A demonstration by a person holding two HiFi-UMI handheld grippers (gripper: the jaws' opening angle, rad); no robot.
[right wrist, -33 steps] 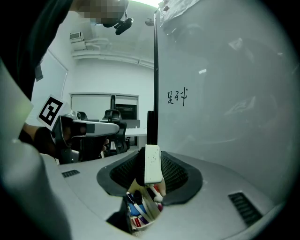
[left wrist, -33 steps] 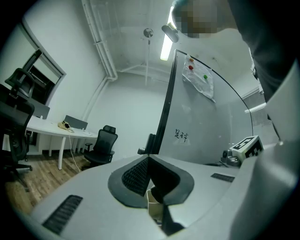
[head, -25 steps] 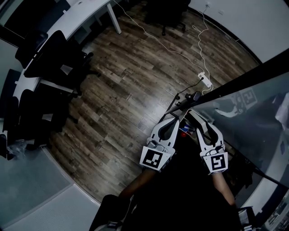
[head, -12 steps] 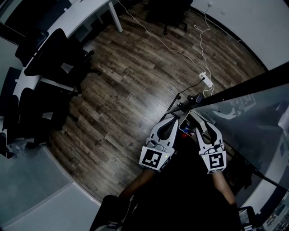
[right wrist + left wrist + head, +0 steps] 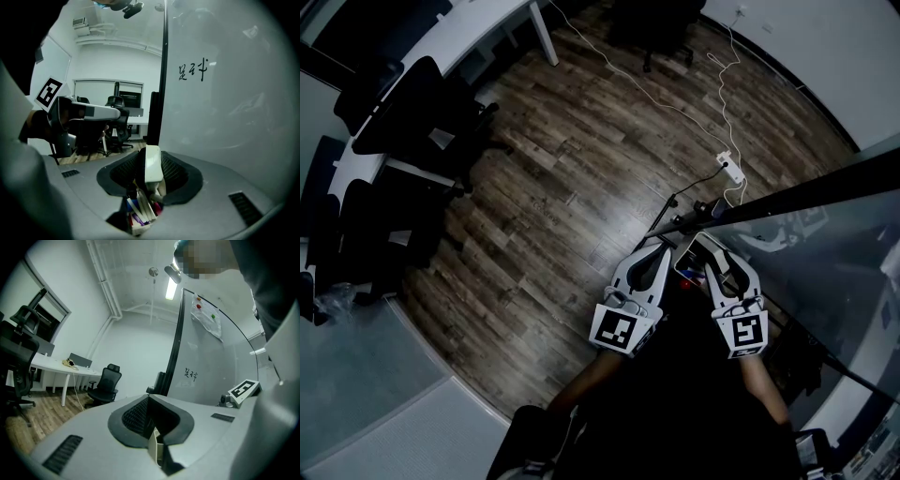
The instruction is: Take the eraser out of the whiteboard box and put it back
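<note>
Handling the eraser (image 5: 153,169) at the mouth of the whiteboard box (image 5: 137,229) calls for a straight, vertical path.

**Present state**
- The right gripper (image 5: 151,157) has its jaws set wide and closed on the eraser. The eraser stands upright between the two pads, with its white back facing the camera.
- The box sits directly below the right fingertips. Its markers (image 5: 136,208) are packed on the near side of the eraser's lower end. From these views I cannot tell whether that end is inside the box or just above its rim.
- The left gripper (image 5: 151,401) has its jaws drawn together on a pale wall of the box (image 5: 153,446), low between the pads. It appears to be bracing the box.
- The whiteboard (image 5: 225,93) lies just beyond and to the right of the right fingertips.

**Procedure**
1. Maintain the left grip on the box wall. This probably prevents the box from tipping or sliding while the eraser moves.
2. Move the eraser only along its own long axis. A tilt toward the near side would likely catch a marker cap.
3. Apply steady pad pressure. The eraser's smooth back may slip if the grip loosens.
4. When returning the eraser, open the right jaws only once it rests inside the box, then back the fingers away from the board.
</note>
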